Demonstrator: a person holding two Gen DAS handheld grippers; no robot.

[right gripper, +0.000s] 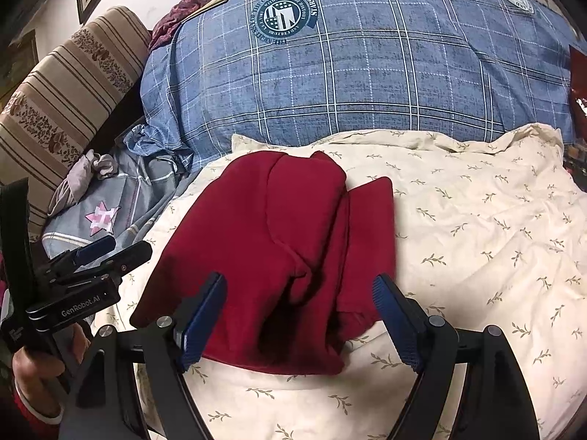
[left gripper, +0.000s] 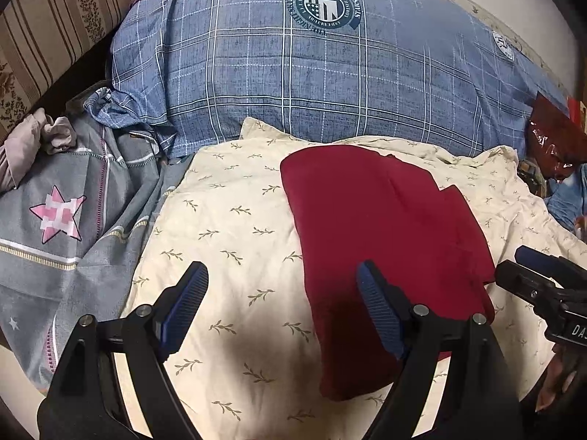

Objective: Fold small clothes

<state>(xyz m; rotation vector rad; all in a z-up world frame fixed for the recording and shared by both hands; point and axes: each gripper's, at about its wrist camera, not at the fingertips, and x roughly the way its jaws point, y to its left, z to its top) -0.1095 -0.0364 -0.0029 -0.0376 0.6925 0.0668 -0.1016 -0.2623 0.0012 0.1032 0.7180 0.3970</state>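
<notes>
Two blue-padded fingers spread wide fill the bottom of my left wrist view: the left gripper [left gripper: 282, 278] hangs apart and holds nothing, poised above the cream leaf-print quilt [left gripper: 227, 220]. Its right finger [left gripper: 378, 308] overlaps the near-left part of the red garment [left gripper: 381, 242], though I cannot tell whether it touches the cloth. That garment lies folded flat on the quilt, toward the quilt's right half, with a narrower layer showing along its right edge. Behind the quilt's far edge sits a blue plaid pillow [left gripper: 312, 84]; a grey star-print sheet [left gripper: 73, 227] lies off the quilt's left edge. At the right edge of this view I see the right gripper [left gripper: 535, 267].

Through the right wrist camera, the right gripper [right gripper: 299, 315] also stands wide apart and holds nothing, its fingers straddling the near edge of the red garment [right gripper: 264, 227]. Off to the left sits the left gripper [right gripper: 106, 253]; from here I cannot tell how it stands.
</notes>
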